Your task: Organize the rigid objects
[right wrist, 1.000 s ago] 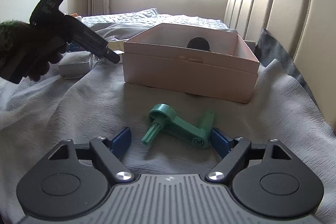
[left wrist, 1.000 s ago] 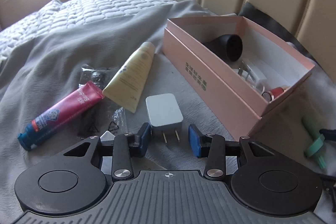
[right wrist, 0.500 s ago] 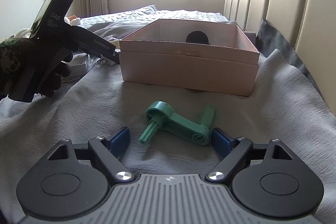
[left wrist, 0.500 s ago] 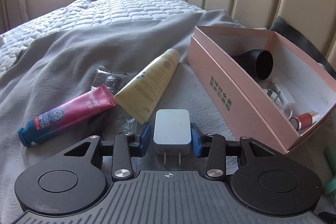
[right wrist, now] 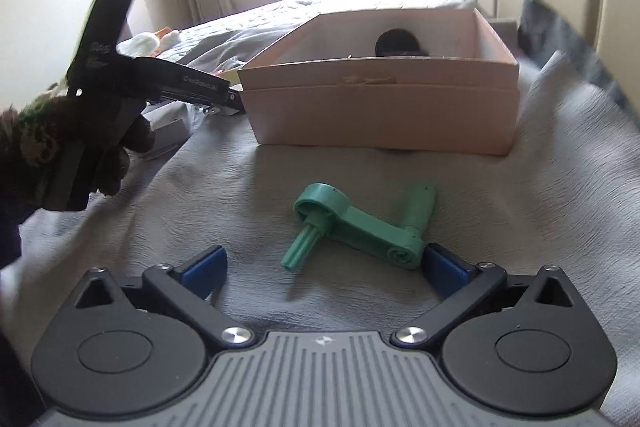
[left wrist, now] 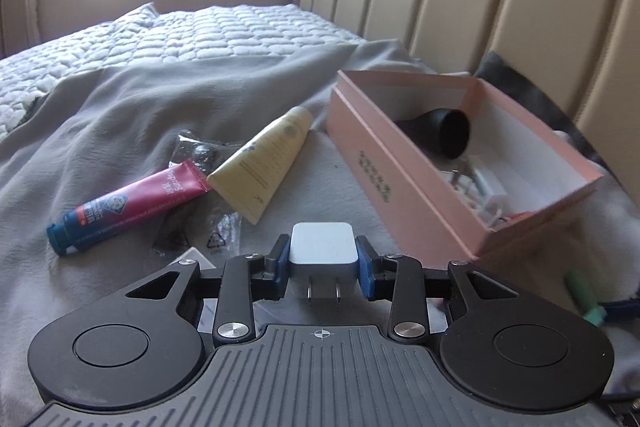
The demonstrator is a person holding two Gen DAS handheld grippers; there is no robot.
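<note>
Charger (left wrist: 323, 243), white, rounded square, two prongs, clamped by left hand-held gripper (left wrist: 323, 265)

Both cameras sit low over the bed, looking forward. Each sees the pink box (left wrist: 404, 183) (right wrist: 380, 115): the left view along its length, the right view facing its near end.

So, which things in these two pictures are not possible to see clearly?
- Small items in the pink box: left wrist view, blurred, partly behind its near wall.
- Black object in the box: right wrist view, mostly behind the wall.
- Green crank: left wrist view, blurred, partly behind the gripper body.
- Print on the red tube: too small.
</note>
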